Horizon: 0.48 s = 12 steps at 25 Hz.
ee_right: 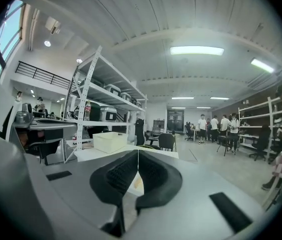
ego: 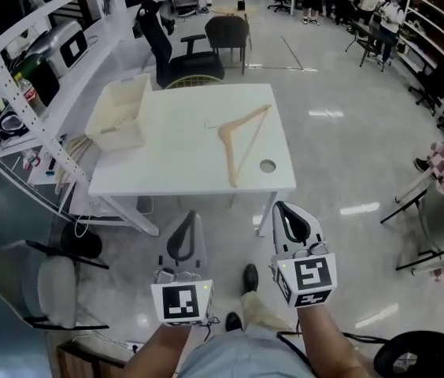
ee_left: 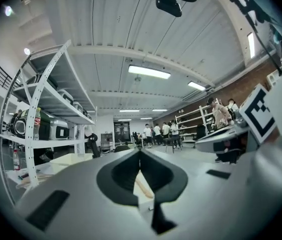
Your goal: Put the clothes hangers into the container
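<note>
A pale open container (ego: 120,115) sat at the left end of the white bench (ego: 183,172), mouth upward, presumably so that a hanger could be lowered in from above. The left tongs (ego: 186,223) hovered short of the bench's near edge, roughly level. Their jaws were pressed together on nothing, which seemed sensible since nothing was yet within reach. Right of centre lay the one wooden clothes hanger (ego: 242,136), flat on the bench with its hook turned toward the container. It was well apart from the container and not yet in it. The right tongs (ego: 289,217) were likewise closed and empty by the bench's near right corner. They looked better placed to take the hanger, but would have to open first.
</note>
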Available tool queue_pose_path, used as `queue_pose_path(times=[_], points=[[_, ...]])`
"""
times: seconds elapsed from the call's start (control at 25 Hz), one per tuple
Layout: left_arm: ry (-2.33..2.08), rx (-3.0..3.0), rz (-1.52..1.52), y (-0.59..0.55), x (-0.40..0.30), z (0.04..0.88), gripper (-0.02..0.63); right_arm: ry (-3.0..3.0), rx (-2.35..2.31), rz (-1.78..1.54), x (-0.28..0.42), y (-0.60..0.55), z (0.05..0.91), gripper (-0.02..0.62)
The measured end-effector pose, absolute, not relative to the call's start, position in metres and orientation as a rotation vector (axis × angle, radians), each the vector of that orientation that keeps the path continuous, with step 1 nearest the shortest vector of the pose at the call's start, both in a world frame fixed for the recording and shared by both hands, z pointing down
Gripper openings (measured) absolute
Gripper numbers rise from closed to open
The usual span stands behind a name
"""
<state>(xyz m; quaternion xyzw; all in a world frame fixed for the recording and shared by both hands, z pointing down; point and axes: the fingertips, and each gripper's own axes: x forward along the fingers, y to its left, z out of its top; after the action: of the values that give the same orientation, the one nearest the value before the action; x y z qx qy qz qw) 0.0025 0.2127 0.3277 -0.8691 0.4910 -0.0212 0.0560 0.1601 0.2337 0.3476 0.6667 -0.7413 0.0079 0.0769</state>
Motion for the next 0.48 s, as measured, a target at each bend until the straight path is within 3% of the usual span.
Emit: queue_pose_path(times=[0.48], points=[[1.529,-2.628,-0.181,0.095,0.055,0.348,0.012,-2.251,1.933,0.167,0.204,0.111,0.381,0.012]])
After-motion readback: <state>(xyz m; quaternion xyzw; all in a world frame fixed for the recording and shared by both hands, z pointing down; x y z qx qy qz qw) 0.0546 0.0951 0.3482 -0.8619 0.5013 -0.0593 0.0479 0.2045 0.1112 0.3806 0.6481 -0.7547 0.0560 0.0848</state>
